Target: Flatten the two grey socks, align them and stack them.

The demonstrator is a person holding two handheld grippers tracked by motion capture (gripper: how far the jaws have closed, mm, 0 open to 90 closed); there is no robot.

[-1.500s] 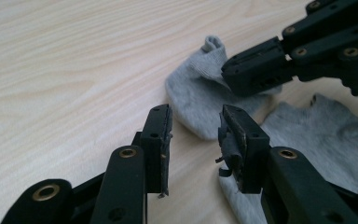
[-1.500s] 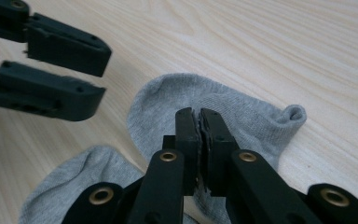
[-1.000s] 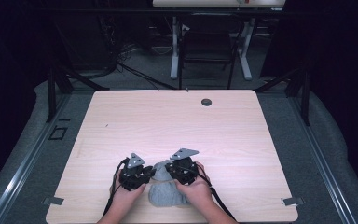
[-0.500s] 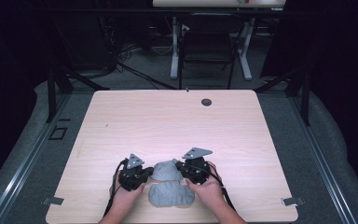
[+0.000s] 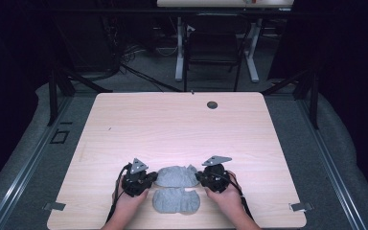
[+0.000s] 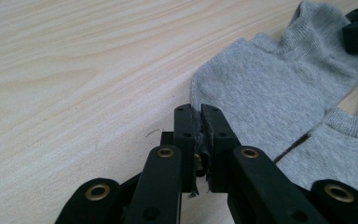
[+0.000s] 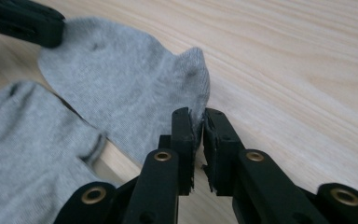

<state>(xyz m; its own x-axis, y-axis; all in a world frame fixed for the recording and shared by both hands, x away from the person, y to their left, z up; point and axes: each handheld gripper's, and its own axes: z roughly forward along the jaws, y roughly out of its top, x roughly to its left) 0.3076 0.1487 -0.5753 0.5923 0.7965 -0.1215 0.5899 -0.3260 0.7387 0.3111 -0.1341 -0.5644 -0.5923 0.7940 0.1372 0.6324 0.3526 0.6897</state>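
Near the bench's (image 5: pixel 124 124) front edge, the farther grey sock (image 5: pixel 176 176) lies stretched crosswise between the left claw (image 6: pixel 196 135), pinching one end, and the right claw (image 7: pixel 196 133), whose jaws, just loosening, barely hold the other.

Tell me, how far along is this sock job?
Two grey ankle socks lie side by side near the table's front edge. The nearer sock rests flat, untouched. The farther sock is in hand: the left tongs pinch one end, the right tongs, whose jaws have just been opening, bracket the other edge. Stacking or pairing them seems left, I'd guess.
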